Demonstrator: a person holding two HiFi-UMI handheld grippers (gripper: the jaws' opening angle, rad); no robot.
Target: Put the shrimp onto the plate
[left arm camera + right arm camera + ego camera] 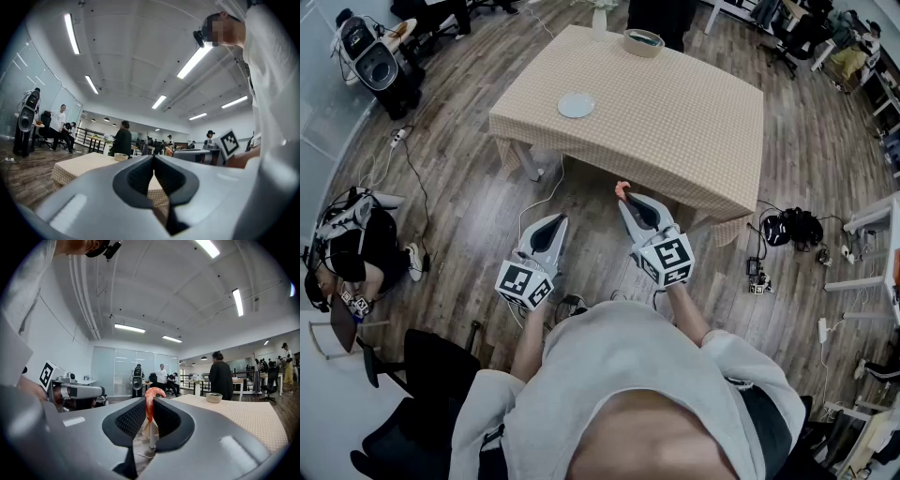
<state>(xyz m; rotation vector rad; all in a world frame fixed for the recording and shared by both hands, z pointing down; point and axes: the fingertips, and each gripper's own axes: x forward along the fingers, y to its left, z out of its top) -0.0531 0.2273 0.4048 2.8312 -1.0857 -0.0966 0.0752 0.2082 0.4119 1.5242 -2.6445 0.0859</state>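
An orange-pink shrimp [149,401] sticks up from between the tips of my right gripper [624,197], whose jaws are shut on it; in the head view the shrimp [622,188] shows just short of the table's near edge. A small pale plate [576,105] lies on the checked tablecloth [675,122] toward the left side, well ahead of both grippers. My left gripper [555,222] hovers lower left of the right one, over the wooden floor, jaws shut with nothing between them. In the left gripper view the fingertips [153,161] meet.
A tan bowl [642,42] and a white vase [599,22] stand at the table's far edge. Cables and a power strip [397,138] lie on the floor to the left. A seated person [356,248], a black chair [403,375] and bags [792,228] ring the table.
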